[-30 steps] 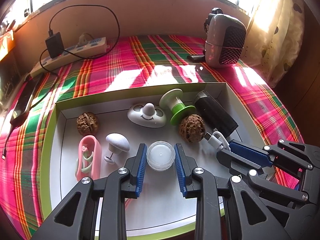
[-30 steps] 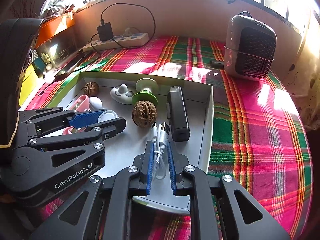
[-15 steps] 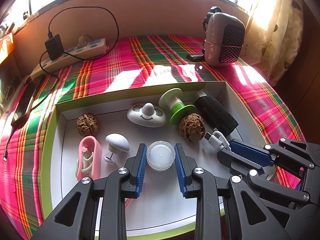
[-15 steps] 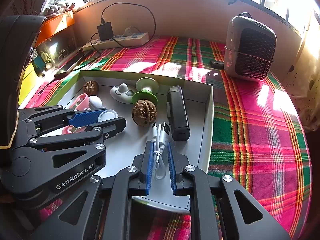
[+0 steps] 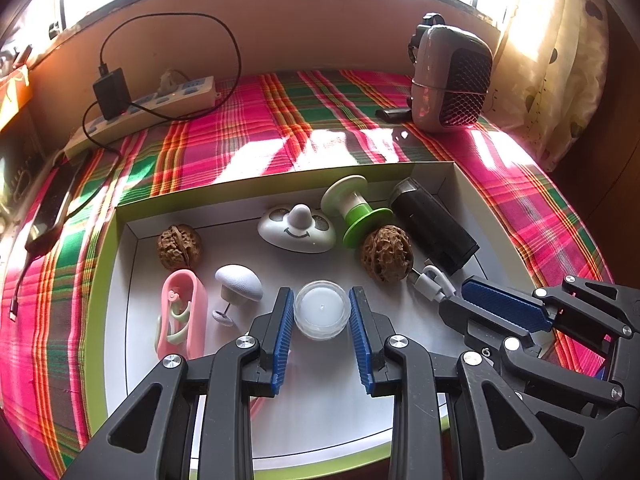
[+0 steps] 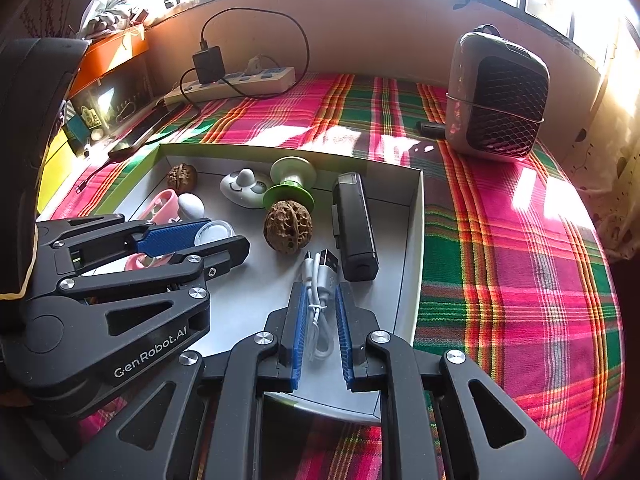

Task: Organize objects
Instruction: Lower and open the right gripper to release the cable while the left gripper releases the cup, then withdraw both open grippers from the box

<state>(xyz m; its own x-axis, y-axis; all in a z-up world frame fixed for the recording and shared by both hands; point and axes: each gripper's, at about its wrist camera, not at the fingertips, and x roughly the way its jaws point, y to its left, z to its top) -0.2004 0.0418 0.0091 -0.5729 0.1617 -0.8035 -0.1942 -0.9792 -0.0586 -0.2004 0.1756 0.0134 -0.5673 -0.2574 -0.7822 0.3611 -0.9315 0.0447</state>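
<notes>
Flanking a small clear round pot (image 5: 321, 313), the left gripper (image 5: 321, 304) has its blue pads (image 5: 282, 322) just beside the pot's sides with thin slivers of tray floor showing between, so nothing is clamped; its jaws are opening, the pot resting on the floor of the tray (image 5: 132, 320). Straddling a coiled white cable (image 6: 320, 304), the right gripper (image 6: 321, 298) also has its jaws opening; the cable lies loose between the pads, its plugs poking out past the fingertips, touched by neither pad as far as can be seen.

Just beyond the cable lies a black rectangular device (image 6: 354, 226) along the tray's right wall; beside it sits a large walnut (image 6: 287, 226), with a green-and-white spool (image 6: 290, 184) touching its far side; next comes a white smiling-face gadget (image 5: 297, 229); a second walnut (image 5: 179, 246) sits in the far left corner. Near the left gripper stand a white mushroom-shaped piece (image 5: 238, 285) and a pink holder (image 5: 183, 314).

Beneath the tray spreads a plaid cloth (image 6: 500, 240); on it stand a grey heater (image 6: 496, 96) to the right and a power strip (image 5: 148, 108) with a black charger plugged in, to the left.
</notes>
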